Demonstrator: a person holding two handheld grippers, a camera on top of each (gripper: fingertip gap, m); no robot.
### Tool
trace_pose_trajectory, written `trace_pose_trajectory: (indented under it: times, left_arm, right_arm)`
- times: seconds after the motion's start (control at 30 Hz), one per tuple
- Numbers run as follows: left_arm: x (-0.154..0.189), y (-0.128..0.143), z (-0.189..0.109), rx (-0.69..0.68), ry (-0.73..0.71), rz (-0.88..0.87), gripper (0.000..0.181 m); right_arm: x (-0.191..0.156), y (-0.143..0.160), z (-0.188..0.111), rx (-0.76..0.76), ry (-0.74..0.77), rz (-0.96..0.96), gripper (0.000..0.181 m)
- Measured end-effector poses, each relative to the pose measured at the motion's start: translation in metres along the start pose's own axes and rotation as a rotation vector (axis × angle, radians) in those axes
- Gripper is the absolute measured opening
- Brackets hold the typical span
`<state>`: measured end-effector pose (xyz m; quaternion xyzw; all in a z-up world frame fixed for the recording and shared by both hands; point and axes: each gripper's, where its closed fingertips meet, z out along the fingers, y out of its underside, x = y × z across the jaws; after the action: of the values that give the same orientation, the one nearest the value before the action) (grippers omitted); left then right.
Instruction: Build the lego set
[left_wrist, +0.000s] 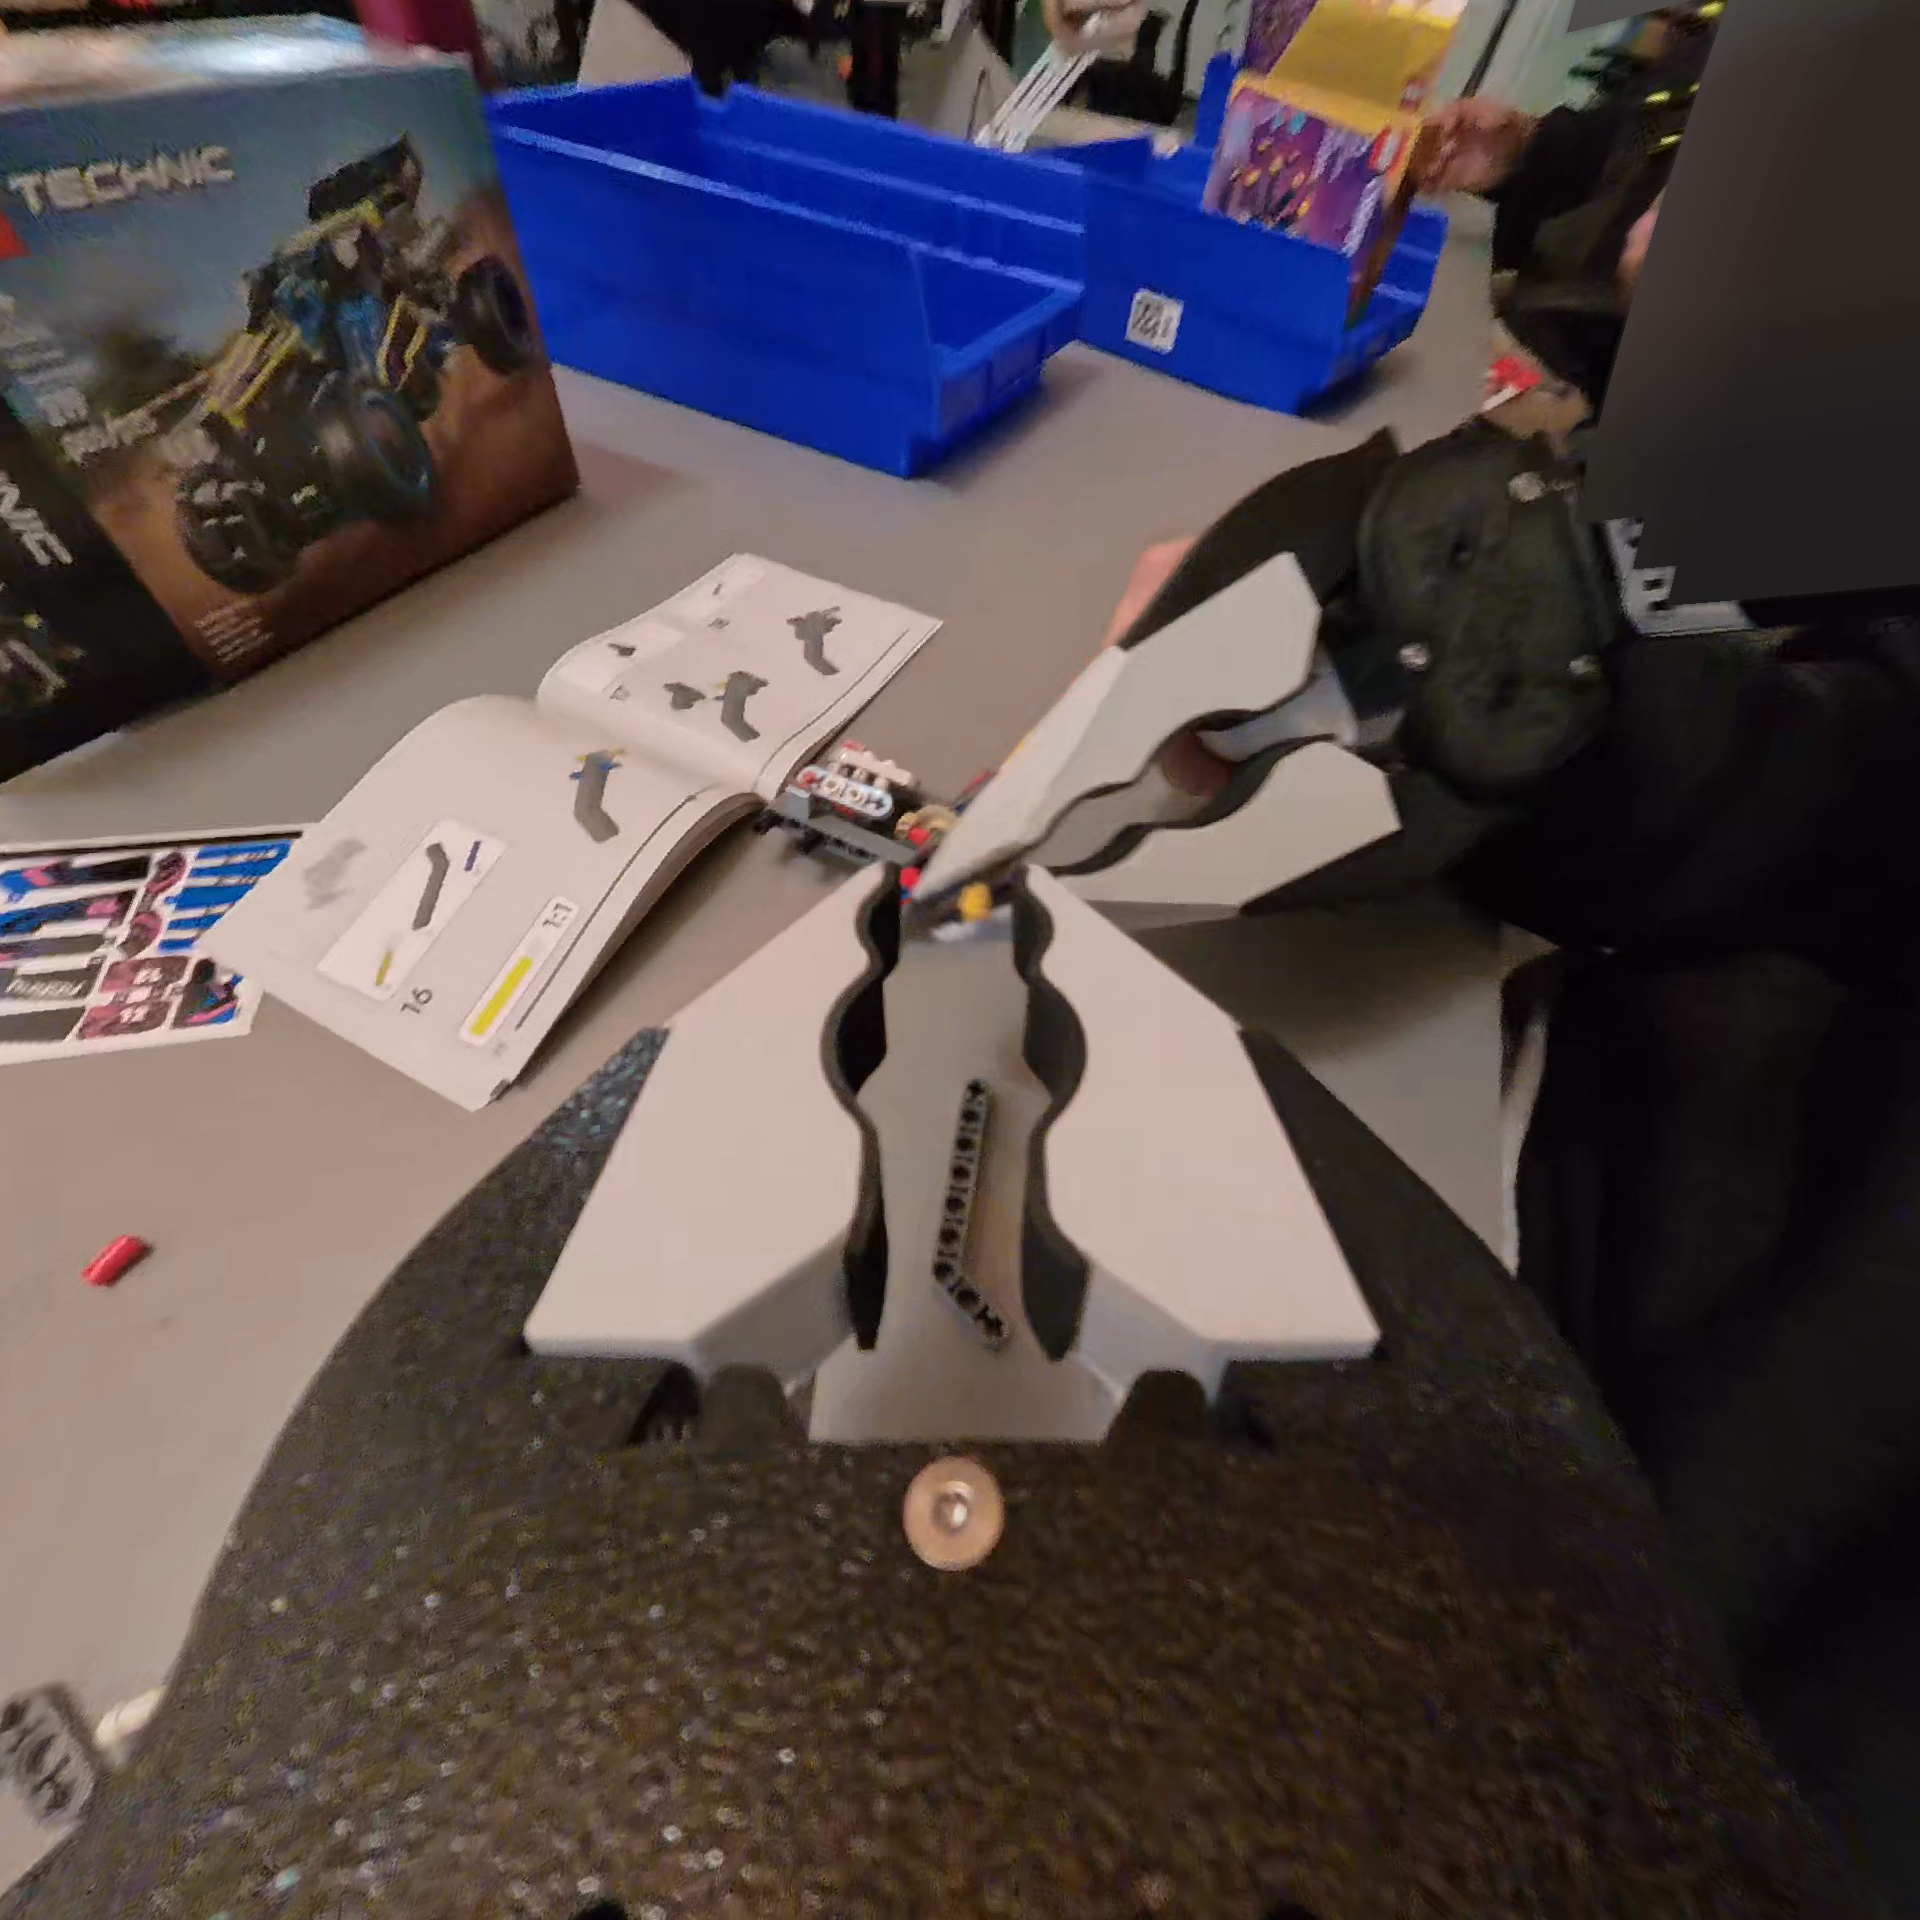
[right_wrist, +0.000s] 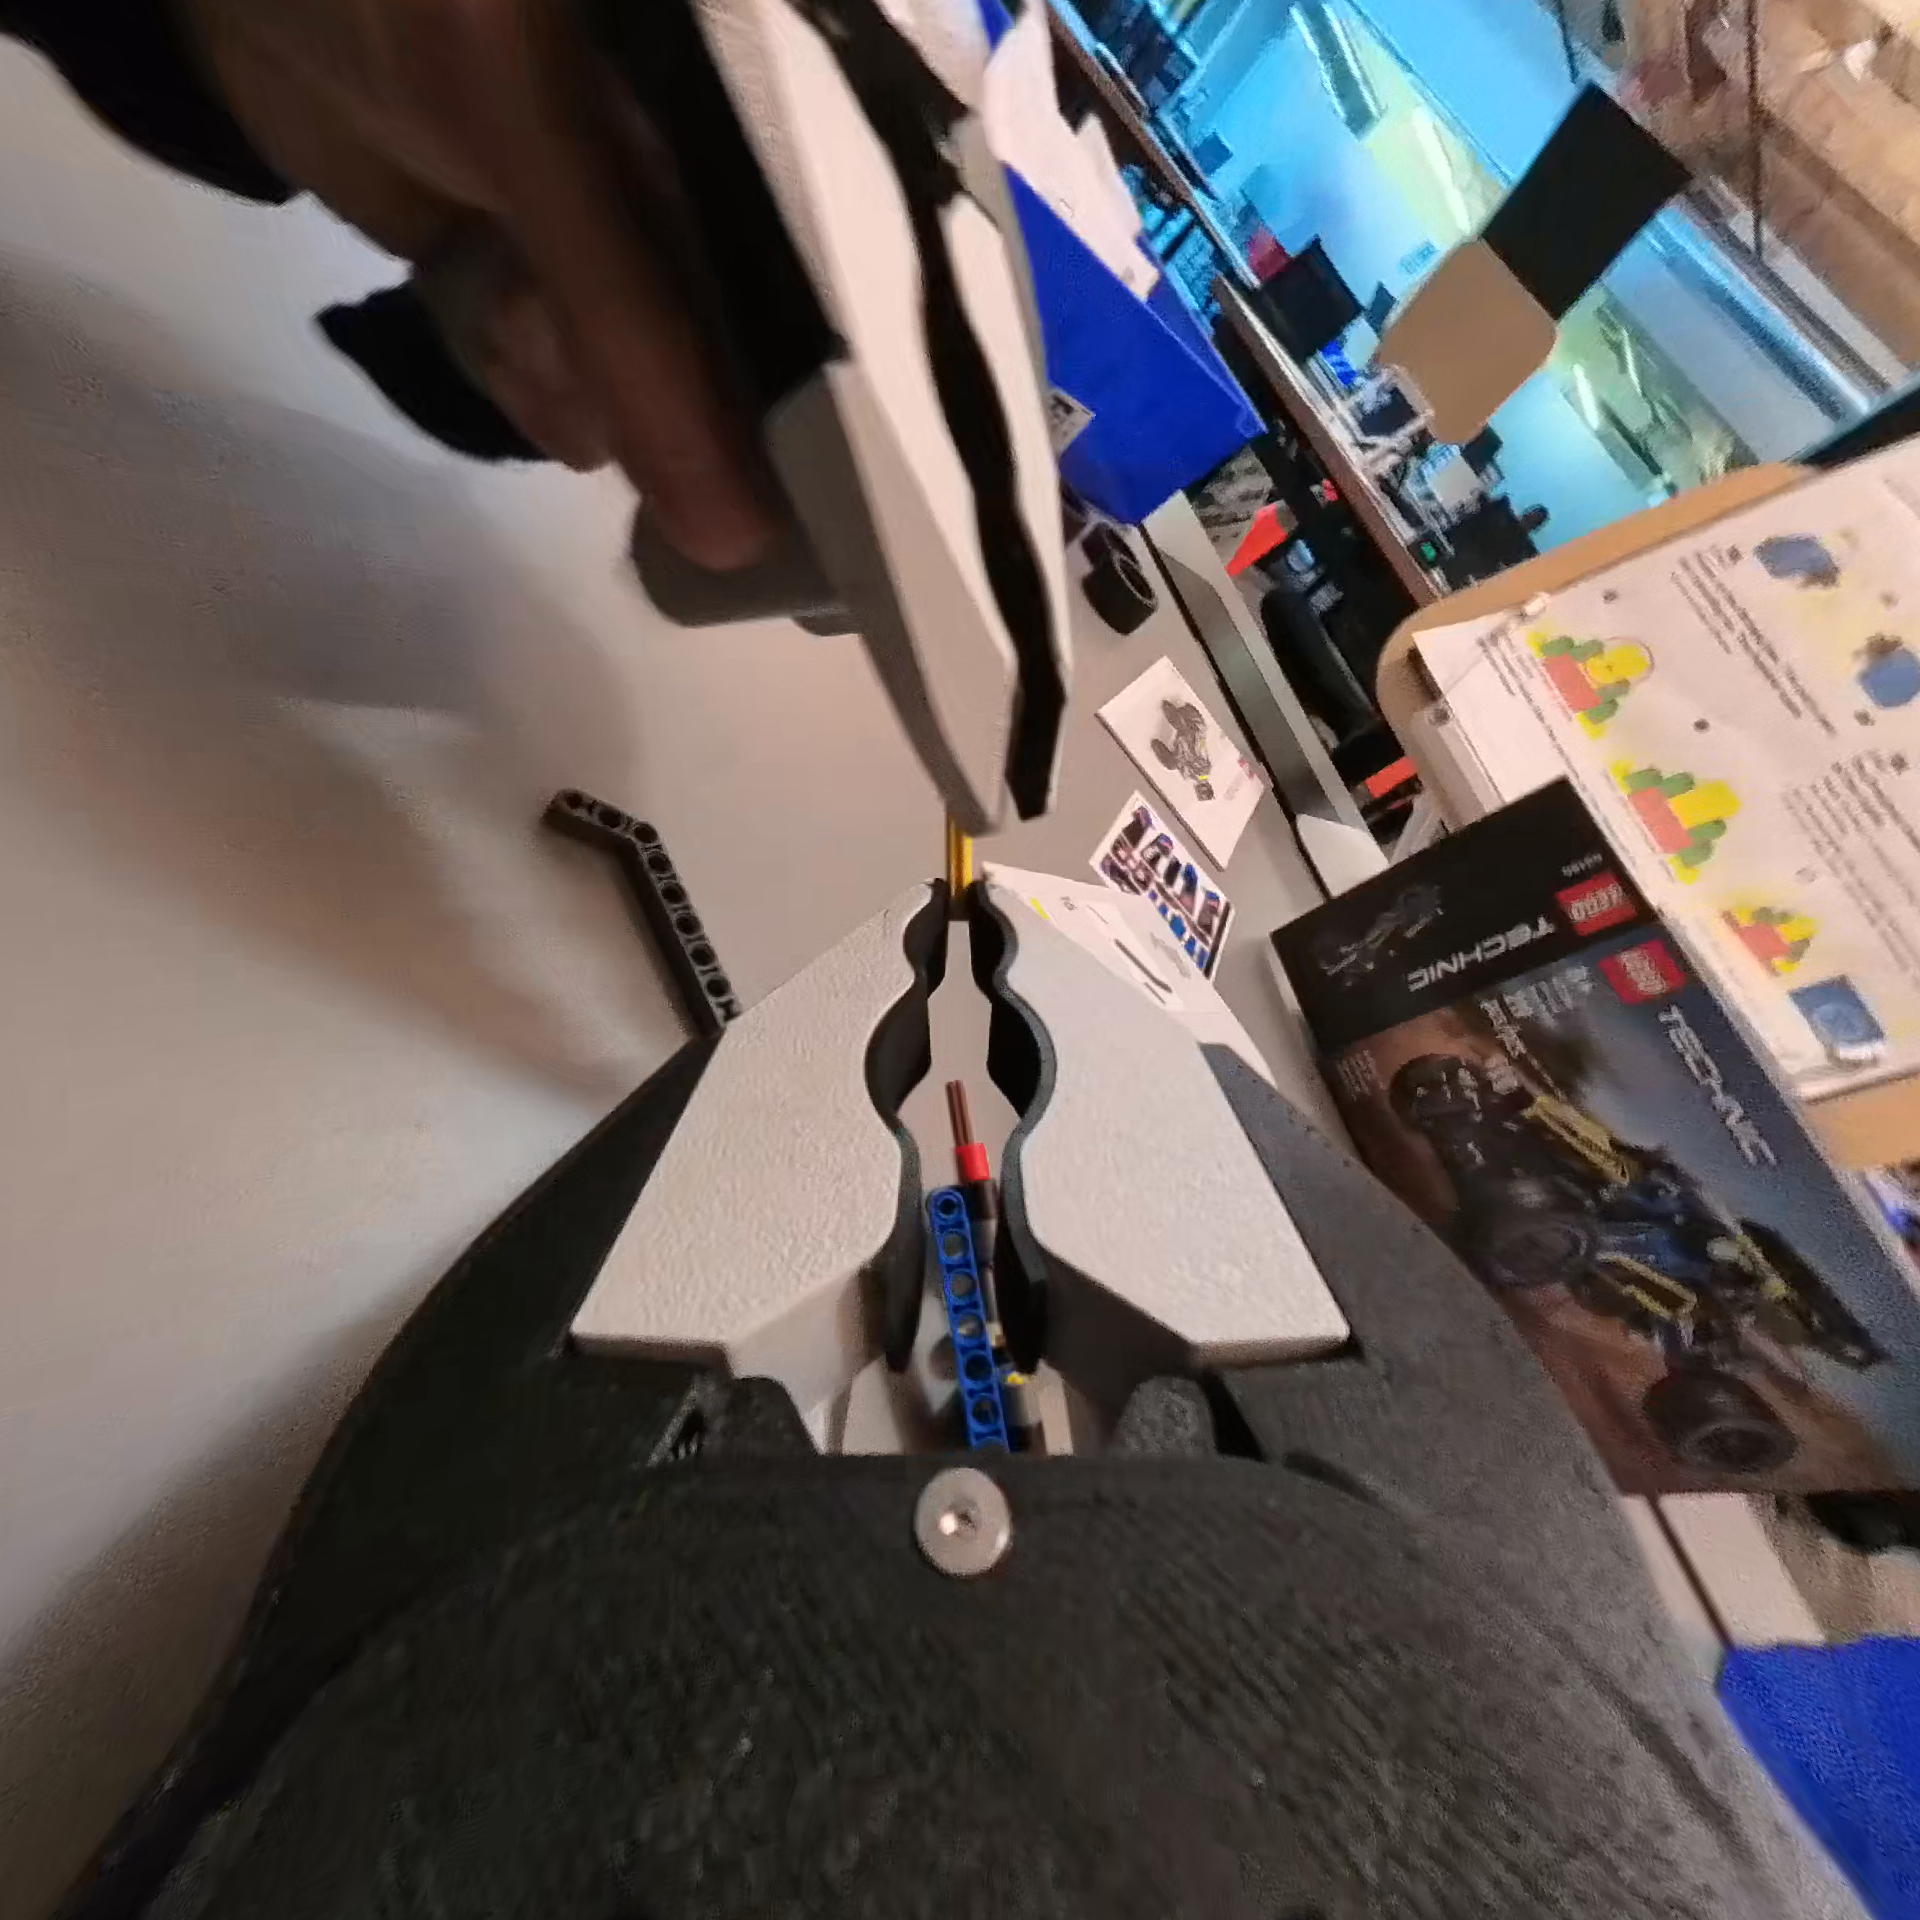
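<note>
My right gripper (right_wrist: 958, 902) is shut on a small lego assembly (right_wrist: 966, 1320) with a blue beam, a red bush and a brown axle lying between its fingers. A yellow axle (right_wrist: 957, 857) sticks out past its tips. In the left wrist view the right gripper (left_wrist: 932, 885) comes in from the right, and more of the assembly (left_wrist: 852, 805) shows behind its tip. My left gripper (left_wrist: 956, 896) is open, with its tips on either side of the yellow end. It reaches down from above in the right wrist view (right_wrist: 1003, 805). A dark grey bent beam (left_wrist: 966, 1216) lies on the table under the left gripper and also shows in the right wrist view (right_wrist: 649, 899).
An open instruction booklet (left_wrist: 582, 831) and a sticker sheet (left_wrist: 114, 945) lie to the left. The set's box (left_wrist: 260, 343) stands at the back left, with blue bins (left_wrist: 790, 281) behind. A small red piece (left_wrist: 116, 1259) lies at the near left. A black tyre (right_wrist: 1122, 592) lies farther off.
</note>
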<state>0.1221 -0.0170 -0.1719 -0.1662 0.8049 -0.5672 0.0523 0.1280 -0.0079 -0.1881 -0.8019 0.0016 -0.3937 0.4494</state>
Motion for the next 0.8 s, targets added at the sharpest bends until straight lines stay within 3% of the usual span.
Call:
trace_pose_trajectory:
  times: [0.03,0.23,0.4,0.47,0.6,0.8]
  left_arm:
    - [0.003,-0.001,-0.001,0.019,0.011,0.005,0.02]
    - [0.005,0.003,-0.002,0.042,-0.03,0.033,0.003]
    - [0.006,0.007,0.001,0.072,-0.016,0.04,0.002]
    - [0.006,0.014,0.003,0.056,0.001,0.059,0.002]
    - [0.003,0.025,-0.001,-0.003,0.053,0.094,0.002]
    - [0.008,0.047,0.007,-0.128,0.178,0.196,0.002]
  right_arm:
    - [0.004,0.0,0.0,0.001,0.027,0.025,0.001]
    - [-0.002,-0.006,0.002,0.05,-0.026,0.133,0.001]
    - [-0.009,-0.003,0.004,0.041,-0.073,0.16,0.001]
    - [-0.015,0.001,0.003,0.03,-0.14,0.168,0.001]
    - [-0.037,0.024,-0.003,-0.113,-0.371,0.278,0.026]
    - [-0.056,0.036,0.004,-0.194,-0.504,0.339,0.021]
